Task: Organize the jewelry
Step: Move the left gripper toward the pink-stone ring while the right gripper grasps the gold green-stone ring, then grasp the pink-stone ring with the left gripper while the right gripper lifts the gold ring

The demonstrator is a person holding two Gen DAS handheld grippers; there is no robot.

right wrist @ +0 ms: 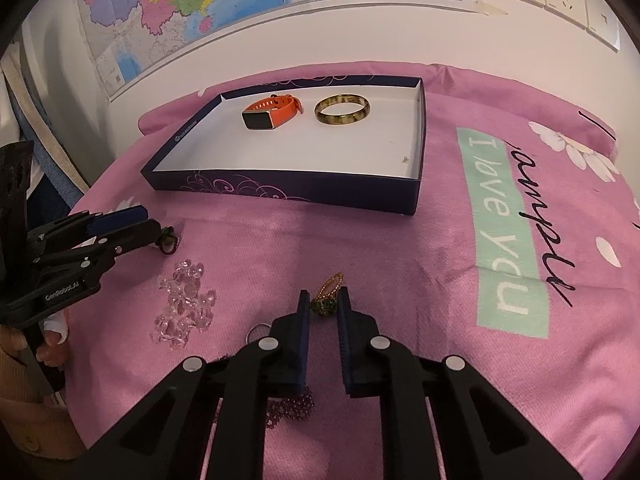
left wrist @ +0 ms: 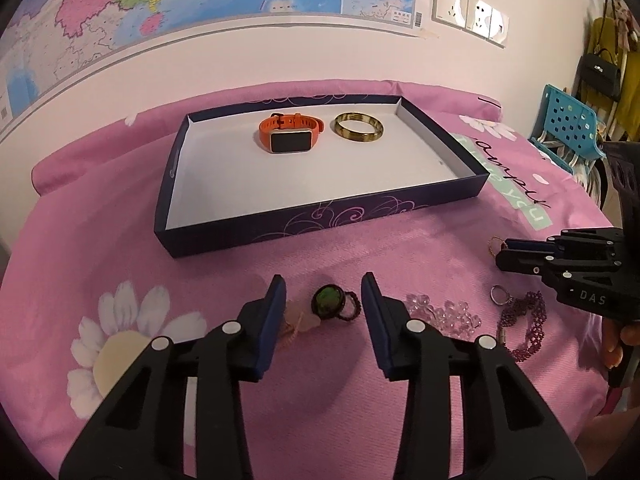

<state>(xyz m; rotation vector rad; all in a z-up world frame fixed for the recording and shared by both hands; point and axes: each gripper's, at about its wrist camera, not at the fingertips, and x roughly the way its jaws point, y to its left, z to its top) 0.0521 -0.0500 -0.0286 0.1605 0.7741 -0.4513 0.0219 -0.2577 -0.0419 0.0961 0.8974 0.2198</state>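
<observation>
A navy tray point(left wrist: 304, 224) point(right wrist: 280, 192) holds an orange smartwatch point(left wrist: 289, 136) point(right wrist: 267, 114) and a mottled olive bangle point(left wrist: 359, 127) point(right wrist: 342, 109). On the pink cloth in front, a green-stone ring point(left wrist: 330, 300) point(right wrist: 167, 241) with a dark beaded band lies between the fingers of my left gripper point(left wrist: 324, 292) point(right wrist: 154, 226); the pads stand clear of it, open. My right gripper point(right wrist: 324, 298) point(left wrist: 500, 250) is closed on a small green and gold ornament point(right wrist: 326, 304) point(left wrist: 495, 243), its gold loop sticking out past the tips.
A clear crystal bracelet point(left wrist: 444, 312) point(right wrist: 184, 304), a silver ring point(left wrist: 498, 294) and a purple beaded bracelet point(left wrist: 524, 328) lie between the two grippers. A pale pink charm point(left wrist: 298, 318) sits by the left finger. The wall with a map is behind the tray.
</observation>
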